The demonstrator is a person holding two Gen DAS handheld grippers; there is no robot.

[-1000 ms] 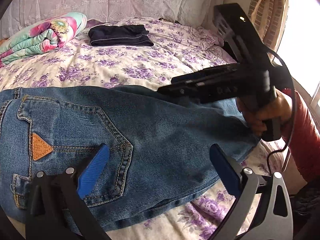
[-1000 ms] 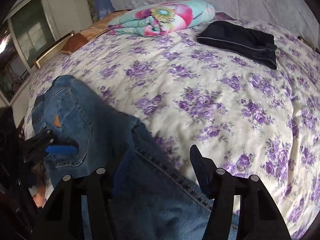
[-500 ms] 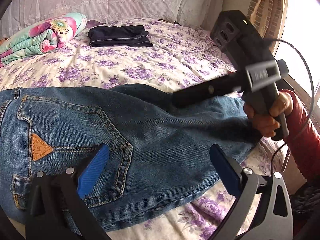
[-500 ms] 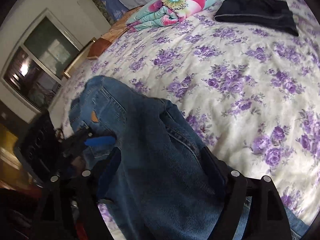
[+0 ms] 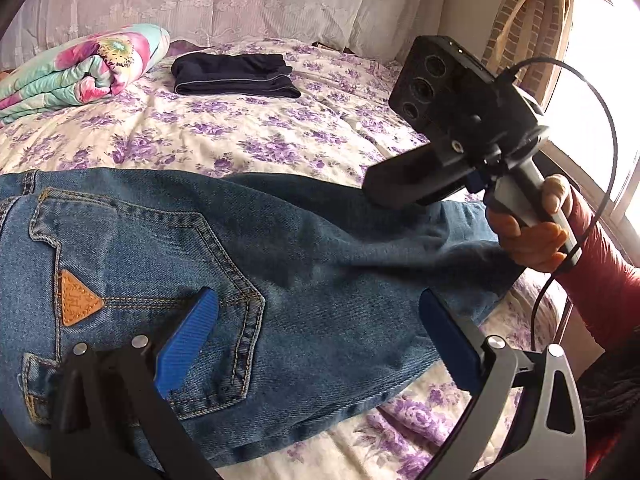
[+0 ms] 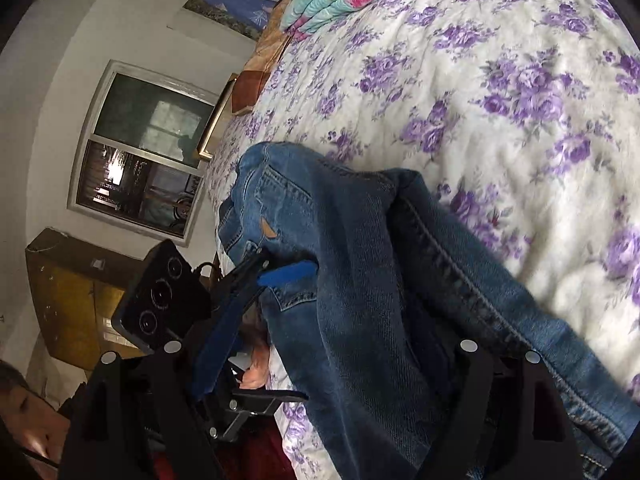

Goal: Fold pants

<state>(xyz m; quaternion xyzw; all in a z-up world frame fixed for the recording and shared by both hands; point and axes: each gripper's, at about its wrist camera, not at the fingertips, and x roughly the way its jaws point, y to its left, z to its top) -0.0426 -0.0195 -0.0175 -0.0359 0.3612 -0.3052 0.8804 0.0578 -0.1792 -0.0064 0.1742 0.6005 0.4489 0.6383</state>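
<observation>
Jeans: my blue jeans (image 5: 280, 272) lie across the near edge of the bed (image 5: 280, 140), back pocket and tan patch up, one leg doubled over.
Left gripper: my left gripper (image 5: 320, 344) hangs over the seat, blue pads spread wide, holding nothing.
Right gripper: my right gripper (image 6: 336, 396) has denim bunched between its fingers; I cannot tell whether it is clamped.
Far side of bed: dark folded pants (image 5: 234, 74) beside a flowered quilt (image 5: 80, 68).

Jeans (image 6: 360, 300) hide right gripper (image 6: 332, 364) fingertips; waistband cut off at frame edge.
</observation>
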